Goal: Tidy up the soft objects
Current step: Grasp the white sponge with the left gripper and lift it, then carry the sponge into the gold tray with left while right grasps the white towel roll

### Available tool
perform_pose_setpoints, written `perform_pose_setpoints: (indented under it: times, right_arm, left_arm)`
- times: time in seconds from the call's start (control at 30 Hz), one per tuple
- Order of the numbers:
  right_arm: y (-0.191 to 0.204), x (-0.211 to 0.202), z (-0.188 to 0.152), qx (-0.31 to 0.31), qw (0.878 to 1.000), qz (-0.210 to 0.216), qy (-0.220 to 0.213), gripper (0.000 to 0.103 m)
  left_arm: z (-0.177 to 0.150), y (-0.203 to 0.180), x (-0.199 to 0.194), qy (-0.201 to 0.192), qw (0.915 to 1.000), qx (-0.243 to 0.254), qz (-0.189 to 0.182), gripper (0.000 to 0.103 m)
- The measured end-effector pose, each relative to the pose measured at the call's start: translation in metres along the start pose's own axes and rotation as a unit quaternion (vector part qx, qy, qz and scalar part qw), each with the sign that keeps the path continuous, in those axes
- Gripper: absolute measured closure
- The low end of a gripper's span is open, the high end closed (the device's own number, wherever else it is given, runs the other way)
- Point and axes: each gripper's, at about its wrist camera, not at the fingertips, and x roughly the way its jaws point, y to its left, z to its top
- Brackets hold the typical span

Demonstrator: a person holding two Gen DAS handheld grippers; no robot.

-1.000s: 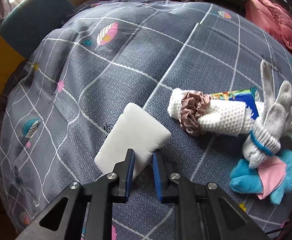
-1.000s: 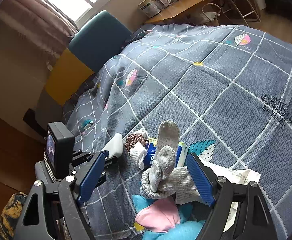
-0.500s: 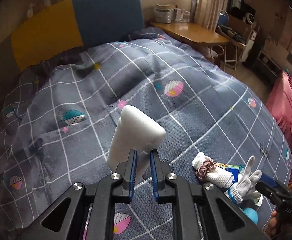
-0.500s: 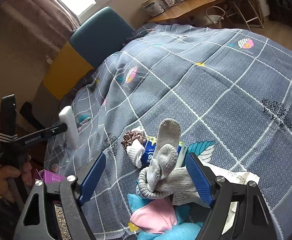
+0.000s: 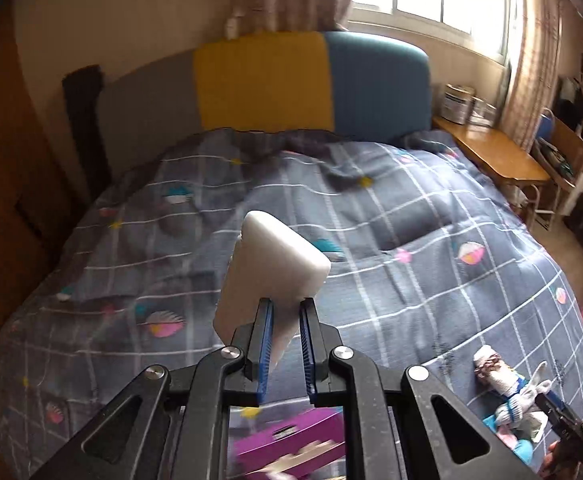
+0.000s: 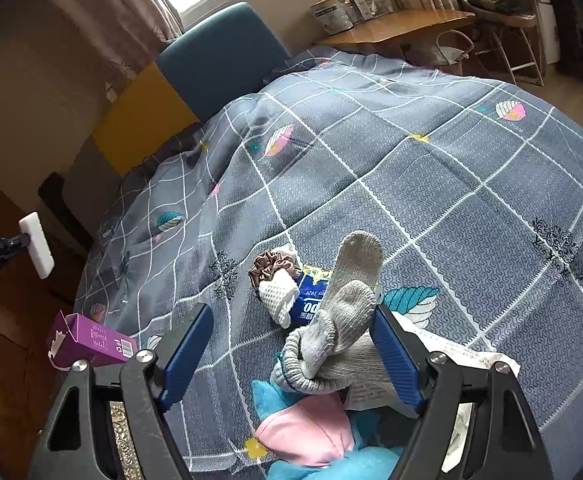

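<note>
The white foam block [image 5: 269, 276] is clamped between the closed pads of the left hand-held gripper [image 5: 285, 344] and is held upright in the air, well above the bed [image 5: 431, 280], at the bed's near left edge. Just below it an open purple box [image 6: 91, 340] is seen beside that edge; whether the block is meant for it cannot be told, though it looks the likely place. The right hand-held gripper [image 6: 291, 356] is held wide open over the pile at the near right, with the grey sock [image 6: 347, 300] between its pads but not pressed. For the step to be done well, the grip on the block should be kept firm but not crushing, the block lowered squarely into the container, and the jaws released only once it is supported. The pile, with its brown scrunchie [image 6: 269, 264] and blue plush toy [image 6: 331, 460], is best left undisturbed meanwhile.
</note>
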Motion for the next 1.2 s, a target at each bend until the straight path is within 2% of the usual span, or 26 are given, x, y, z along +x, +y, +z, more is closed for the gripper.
perform_pose_setpoints:
  times: [0.17, 0.33, 0.47, 0.57, 0.67, 0.73, 0.9, 0.93, 0.97, 1.0, 1.03, 1.2]
  right_arm:
    - [0.014, 0.005, -0.005, -0.039, 0.999, 0.004, 0.01, 0.022]
    - [0.031, 0.016, -0.009, -0.086, 0.996, 0.002, 0.031, 0.024]
    - [0.041, 0.017, 0.005, -0.123, 0.992, -0.005, 0.023, 0.026]
    - [0.05, 0.03, 0.025, -0.156, 0.987, -0.015, 0.04, 0.026]
    - [0.06, 0.058, 0.037, -0.2, 0.976, -0.032, 0.085, 0.026]
    - [0.064, 0.082, 0.038, -0.233, 0.963, -0.056, 0.126, 0.026]
    - [0.067, 0.128, 0.027, -0.296, 0.929, -0.118, 0.186, 0.026]
    - [0.067, 0.134, 0.024, -0.306, 0.924, -0.128, 0.192, 0.033]
    - [0.066, 0.14, 0.021, -0.312, 0.918, -0.138, 0.199, 0.049]
    - [0.066, 0.145, 0.018, -0.32, 0.914, -0.152, 0.199, 0.056]
    - [0.066, 0.147, 0.017, -0.325, 0.912, -0.159, 0.194, 0.074]
    - [0.059, 0.151, 0.021, -0.293, 0.924, -0.159, 0.188, 0.079]
  left_arm:
    - [-0.043, 0.052, -0.034, -0.015, 0.9995, -0.013, 0.025, 0.091]
    - [-0.102, 0.09, -0.062, -0.024, 0.999, -0.031, 0.02, 0.091]
    - [-0.155, 0.115, -0.074, -0.018, 0.9982, -0.056, 0.013, 0.091]
    - [-0.195, 0.13, -0.077, -0.008, 0.9965, -0.083, 0.007, 0.091]
    - [-0.233, 0.14, -0.077, 0.008, 0.9941, -0.108, 0.009, 0.091]
    - [-0.257, 0.149, -0.076, 0.019, 0.9923, -0.121, 0.016, 0.091]
    - [-0.305, 0.176, -0.07, 0.045, 0.9828, -0.177, 0.027, 0.091]
    - [-0.311, 0.181, -0.069, 0.049, 0.9808, -0.187, 0.029, 0.091]
    - [-0.32, 0.186, -0.069, 0.052, 0.9784, -0.198, 0.03, 0.09]
    - [-0.327, 0.192, -0.068, 0.055, 0.9759, -0.209, 0.033, 0.09]
    - [-0.335, 0.198, -0.068, 0.057, 0.9735, -0.219, 0.036, 0.09]
    - [-0.36, 0.217, -0.062, 0.069, 0.9658, -0.242, 0.064, 0.089]
